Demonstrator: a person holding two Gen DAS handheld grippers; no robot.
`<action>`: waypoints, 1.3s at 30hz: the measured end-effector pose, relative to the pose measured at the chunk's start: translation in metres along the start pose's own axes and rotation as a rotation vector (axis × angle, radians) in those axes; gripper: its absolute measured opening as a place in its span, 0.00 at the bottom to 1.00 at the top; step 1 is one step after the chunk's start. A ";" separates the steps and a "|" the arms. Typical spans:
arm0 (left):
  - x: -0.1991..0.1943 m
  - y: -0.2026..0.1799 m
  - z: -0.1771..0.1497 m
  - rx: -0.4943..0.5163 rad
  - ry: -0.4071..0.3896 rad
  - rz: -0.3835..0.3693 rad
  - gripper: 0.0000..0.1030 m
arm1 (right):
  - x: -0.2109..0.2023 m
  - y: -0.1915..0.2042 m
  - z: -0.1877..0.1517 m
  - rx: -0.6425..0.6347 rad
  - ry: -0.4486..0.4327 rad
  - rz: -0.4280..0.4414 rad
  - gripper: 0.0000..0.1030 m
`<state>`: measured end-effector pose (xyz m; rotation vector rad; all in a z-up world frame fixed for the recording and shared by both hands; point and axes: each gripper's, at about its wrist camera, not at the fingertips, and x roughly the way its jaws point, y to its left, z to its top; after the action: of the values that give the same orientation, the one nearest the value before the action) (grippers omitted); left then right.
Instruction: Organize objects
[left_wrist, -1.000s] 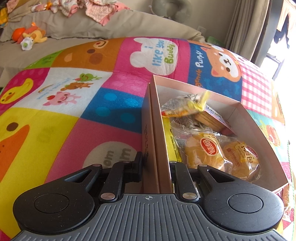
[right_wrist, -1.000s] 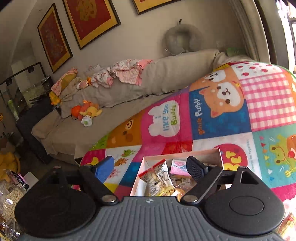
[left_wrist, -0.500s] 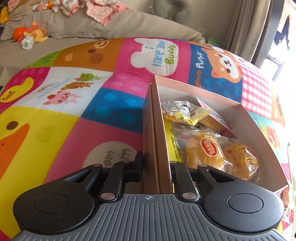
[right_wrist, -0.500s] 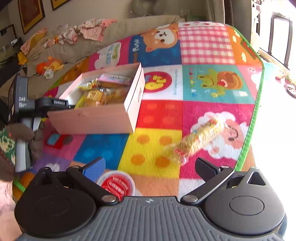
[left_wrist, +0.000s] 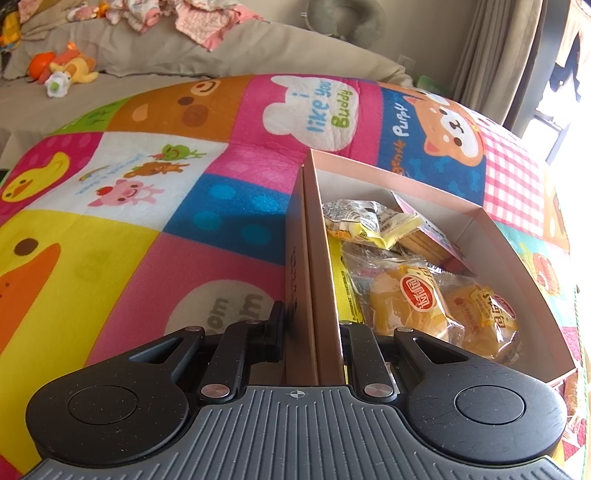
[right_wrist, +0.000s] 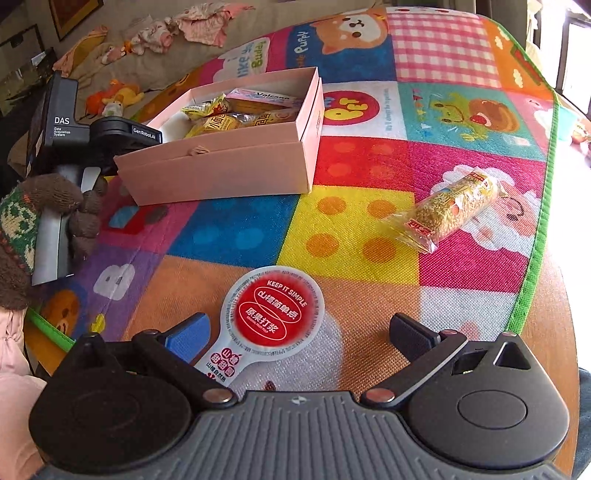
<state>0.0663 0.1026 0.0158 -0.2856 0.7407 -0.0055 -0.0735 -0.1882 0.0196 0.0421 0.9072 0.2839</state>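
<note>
Since the earlier frames, the right wrist view has been swung from the sofa wall down onto the play mat (right_wrist: 236, 236), while the left wrist view has been left unchanged. The right gripper (right_wrist: 299, 334) is seen at the bottom of its frame with its jaws spread fully wide and nothing pinched. A round snack cup with a red label (right_wrist: 275, 314) is found between the two fingers, nearer the blue-padded finger (right_wrist: 186, 330) at lower left than the black finger (right_wrist: 413, 334) at lower right; no contact with either pad can be made out. A wrapped grain bar (right_wrist: 448, 208) is lying on the mat at right of centre, well apart from the fingers, close to the mat's green edge.

The pink box (right_wrist: 221, 170) is placed in the upper left of the right wrist frame, with yellow packets inside it. At its left end the left gripper (right_wrist: 107, 134) is seen, held by a gloved hand (right_wrist: 44, 206).

Through the left wrist camera, the left gripper (left_wrist: 312, 332) is shown clamped on the side wall of the pink box (left_wrist: 314, 236), which runs up the middle of the frame; one finger is outside the wall, the other inside. Wrapped yellow cakes (left_wrist: 417, 302) are packed in the box to the right of the fingers, with smaller packets (left_wrist: 369, 221) behind them. A sofa with a plush toy (left_wrist: 66, 70) is visible at upper left.
</note>
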 end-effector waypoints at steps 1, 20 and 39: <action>0.000 0.000 0.000 -0.001 0.000 0.000 0.17 | 0.001 0.002 0.000 -0.010 0.005 -0.007 1.00; 0.000 0.001 -0.001 -0.002 -0.001 -0.002 0.17 | -0.009 -0.001 0.001 -0.094 -0.024 -0.094 1.00; 0.000 -0.002 0.001 0.002 0.000 0.013 0.17 | 0.004 0.021 0.008 -0.151 -0.013 -0.090 0.60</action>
<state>0.0674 0.1009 0.0169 -0.2787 0.7424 0.0059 -0.0694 -0.1658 0.0248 -0.1360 0.8701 0.2675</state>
